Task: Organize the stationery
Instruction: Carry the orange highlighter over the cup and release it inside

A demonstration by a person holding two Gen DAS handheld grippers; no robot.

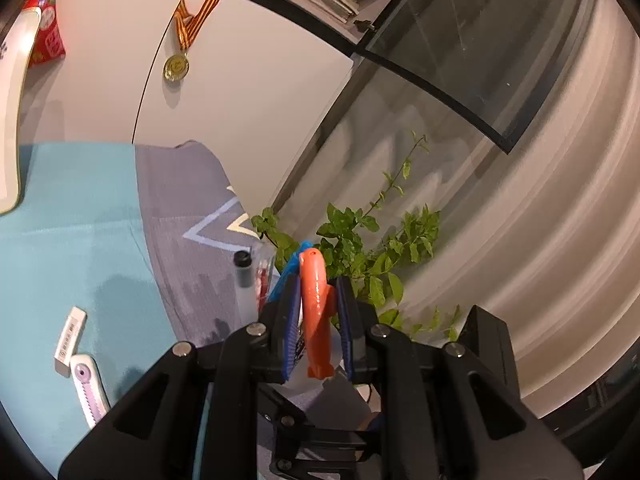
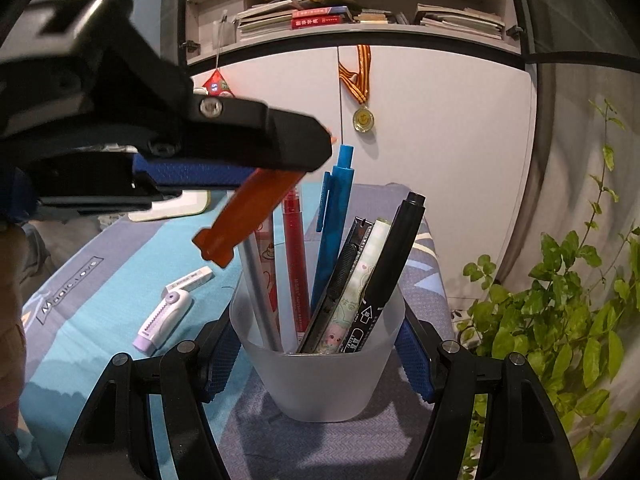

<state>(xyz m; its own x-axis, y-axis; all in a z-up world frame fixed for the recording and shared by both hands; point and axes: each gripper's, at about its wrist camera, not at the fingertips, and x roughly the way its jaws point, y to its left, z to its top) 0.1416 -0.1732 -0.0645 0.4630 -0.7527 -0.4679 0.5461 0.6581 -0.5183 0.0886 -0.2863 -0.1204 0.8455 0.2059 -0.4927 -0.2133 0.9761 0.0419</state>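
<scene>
The left black plastic two-finger gripper (image 1: pixel 318 312) has angular linkage arms with triangular cut-outs, pinned by round silver screws — four show along the top. Its fingers carry ridged blue rubber pads (image 1: pixel 291 328). The right black plastic two-finger gripper (image 2: pixel 320 344) is built alike — the same hollowed arms, silver pivot screws, and textured blue pads (image 2: pixel 414 354) on the inner faces of its fingers.
</scene>
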